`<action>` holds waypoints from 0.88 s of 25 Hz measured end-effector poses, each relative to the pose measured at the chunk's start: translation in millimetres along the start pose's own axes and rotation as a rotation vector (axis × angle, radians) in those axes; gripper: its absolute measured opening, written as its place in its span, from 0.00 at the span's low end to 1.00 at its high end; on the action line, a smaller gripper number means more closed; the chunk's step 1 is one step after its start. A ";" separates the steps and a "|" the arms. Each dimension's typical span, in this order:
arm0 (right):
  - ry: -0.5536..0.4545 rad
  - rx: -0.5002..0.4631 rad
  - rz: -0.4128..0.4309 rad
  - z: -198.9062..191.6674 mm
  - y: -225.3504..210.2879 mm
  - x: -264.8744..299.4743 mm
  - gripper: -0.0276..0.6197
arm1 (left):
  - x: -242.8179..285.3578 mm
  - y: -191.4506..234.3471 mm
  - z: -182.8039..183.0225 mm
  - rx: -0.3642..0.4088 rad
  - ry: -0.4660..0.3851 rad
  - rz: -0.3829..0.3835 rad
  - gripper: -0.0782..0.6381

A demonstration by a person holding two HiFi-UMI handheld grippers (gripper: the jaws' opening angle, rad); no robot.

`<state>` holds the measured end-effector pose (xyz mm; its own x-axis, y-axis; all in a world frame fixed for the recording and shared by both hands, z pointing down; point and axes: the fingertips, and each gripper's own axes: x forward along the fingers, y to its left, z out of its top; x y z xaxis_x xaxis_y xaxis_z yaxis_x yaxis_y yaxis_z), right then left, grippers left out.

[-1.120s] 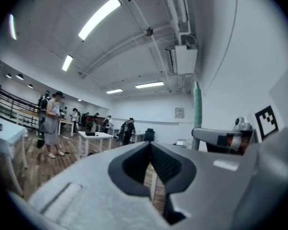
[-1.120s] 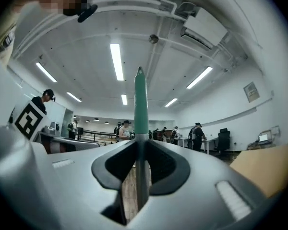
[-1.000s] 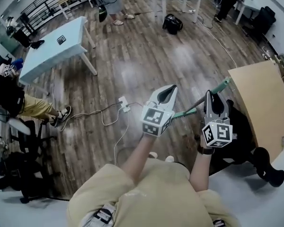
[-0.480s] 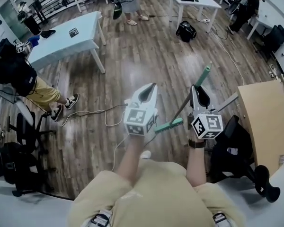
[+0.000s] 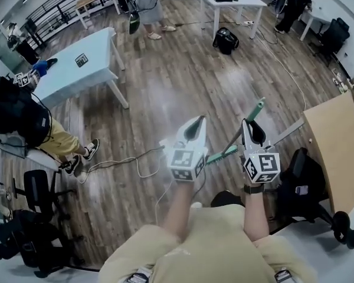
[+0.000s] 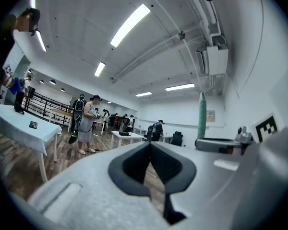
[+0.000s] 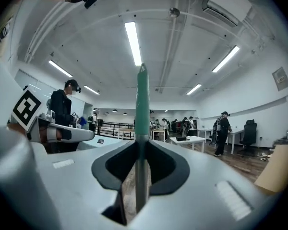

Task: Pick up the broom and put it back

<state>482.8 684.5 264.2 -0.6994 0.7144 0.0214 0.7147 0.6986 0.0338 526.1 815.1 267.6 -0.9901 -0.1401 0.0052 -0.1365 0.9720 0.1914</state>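
In the head view, the white left claw (image 5: 194, 124) and the white right claw (image 5: 251, 128) are held out level over the brown wooden floor (image 5: 165, 81). The long broom with a green handle and green brush head (image 5: 223, 153) slants between them, up in the air. In the left gripper view, the left claw (image 6: 150, 145) is pinched closed with nothing in it. In the right gripper view, the right claw (image 7: 141, 145) squeezes the broom's pole (image 7: 142, 104), which stands straight up.

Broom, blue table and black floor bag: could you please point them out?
Broom (image 7: 142, 104): right gripper view, on its green handle end.
Blue table (image 5: 68, 78): head view, on its bare top.
Black bag (image 5: 225, 40): head view, on its middle.
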 end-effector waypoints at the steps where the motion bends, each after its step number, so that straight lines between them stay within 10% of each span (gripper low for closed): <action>1: 0.003 0.003 0.001 -2.8 -7.3 9.2 0.16 | 11.7 3.5 -4.1 -0.004 0.010 0.000 0.11; 10: -0.015 0.063 -0.020 3.6 -121.3 141.7 0.16 | 192.3 27.4 18.0 0.010 0.001 -0.037 0.11; 22: -0.059 0.003 -0.127 35.3 -352.9 243.5 0.16 | 458.8 -44.7 28.1 0.078 0.014 -0.188 0.11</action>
<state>60.6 613.3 222.2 -0.7826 0.6212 -0.0414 0.6204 0.7837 0.0300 77.1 712.7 233.8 -0.9466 -0.3223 -0.0094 -0.3213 0.9402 0.1133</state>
